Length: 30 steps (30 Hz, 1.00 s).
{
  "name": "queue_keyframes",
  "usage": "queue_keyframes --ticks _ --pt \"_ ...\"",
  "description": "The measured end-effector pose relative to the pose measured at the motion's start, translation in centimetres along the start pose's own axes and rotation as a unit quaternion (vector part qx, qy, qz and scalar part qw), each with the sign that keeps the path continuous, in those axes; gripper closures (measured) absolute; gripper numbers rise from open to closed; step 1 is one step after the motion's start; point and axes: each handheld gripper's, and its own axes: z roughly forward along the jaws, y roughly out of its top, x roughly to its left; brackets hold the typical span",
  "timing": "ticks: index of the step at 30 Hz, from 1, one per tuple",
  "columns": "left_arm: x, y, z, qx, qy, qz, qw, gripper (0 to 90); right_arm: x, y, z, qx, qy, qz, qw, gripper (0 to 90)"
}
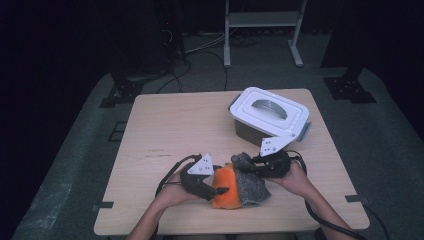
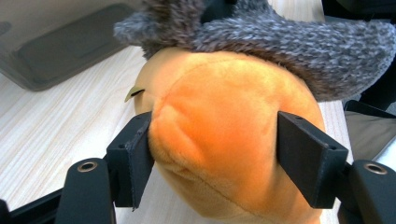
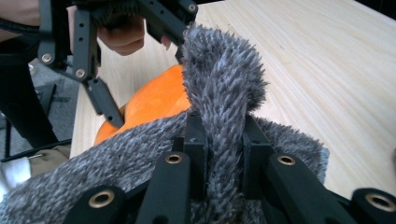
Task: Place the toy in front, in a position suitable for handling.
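Note:
An orange plush toy [image 1: 224, 190] lies near the table's front edge, partly under a fuzzy grey cloth [image 1: 250, 181]. My left gripper [image 1: 220, 190] is shut on the orange plush [image 2: 224, 135], its black pads [image 2: 137, 154] pressing into both sides. The grey cloth [image 2: 280, 37] drapes over the toy's top. My right gripper [image 1: 245, 167] is shut on a pinched fold of the grey cloth [image 3: 224, 116], which stands up between its jaws. The orange plush [image 3: 149, 102] peeks out beyond the cloth, with my left gripper [image 3: 107, 109] against it.
A white lidded container [image 1: 270, 112] with a grey handle and a dark base stands at the back right of the wooden table [image 1: 170, 125]. Its translucent wall [image 2: 60, 46] appears behind the plush. Cables and a white rack's legs [image 1: 227, 30] are on the floor beyond.

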Motion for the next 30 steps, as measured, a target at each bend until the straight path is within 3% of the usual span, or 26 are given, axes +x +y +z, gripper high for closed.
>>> queue_keyframes --ticks 3,8,17,19,23,30 --pt "0.4 -0.1 -0.2 0.007 -0.001 -0.005 1.0000 30.5 0.5 -0.3 0.0 0.001 0.002 -0.003 1.0000 76.1" --pt "1.6 -1.3 -0.8 0.012 0.014 -0.038 0.9991 31.9 1.6 -0.5 0.2 0.001 0.008 -0.008 0.9999 76.0" --pt "2.1 -1.5 -1.1 -0.005 -0.033 -0.081 0.9961 24.9 2.5 -0.2 1.0 0.002 0.013 -0.015 0.9998 76.0" --pt "2.0 -1.4 -1.1 -0.003 -0.040 -0.081 0.9959 25.1 2.7 -0.1 1.1 0.003 0.013 -0.019 0.9997 76.0" --pt "1.6 -1.4 -0.8 -0.003 -0.036 -0.061 0.9975 33.9 2.7 -0.1 0.9 0.006 0.014 -0.022 0.9996 75.9" --pt "1.4 -1.5 -0.8 0.002 -0.029 -0.048 0.9984 35.4 1.5 -1.5 -0.9 0.015 -0.003 -0.004 0.9999 75.7"
